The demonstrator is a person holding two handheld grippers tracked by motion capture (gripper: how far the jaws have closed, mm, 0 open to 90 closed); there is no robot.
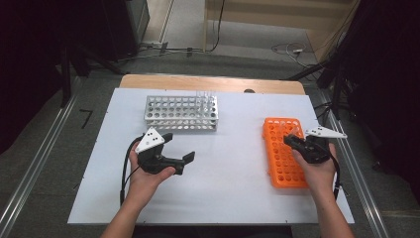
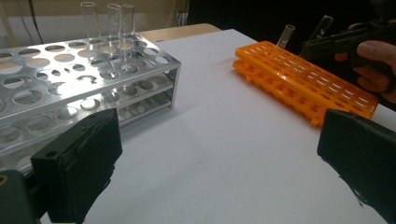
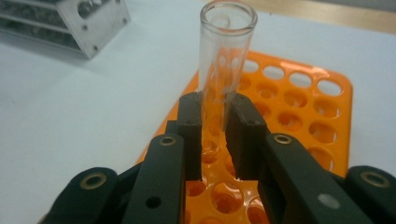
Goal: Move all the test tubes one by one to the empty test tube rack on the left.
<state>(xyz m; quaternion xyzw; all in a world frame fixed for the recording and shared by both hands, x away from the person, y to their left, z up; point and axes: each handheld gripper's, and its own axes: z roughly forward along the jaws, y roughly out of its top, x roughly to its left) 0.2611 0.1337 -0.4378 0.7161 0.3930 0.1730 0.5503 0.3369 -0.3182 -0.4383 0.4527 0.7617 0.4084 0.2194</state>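
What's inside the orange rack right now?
The orange rack holds two clear tubes at its far end. The right gripper is shut on one glass tube; another leans beside it. The nearer holes look empty; the tubes' bottoms are hidden inside the rack.

Even overhead light, soft shadows, slight blur

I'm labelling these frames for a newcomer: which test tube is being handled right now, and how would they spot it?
Start at the orange rack on the white table's right side. Two clear tubes lean at its far end. The one meant is the glass test tube clamped between the right gripper's black jaws; its neighbour stands free, and three others sit in the metal rack.
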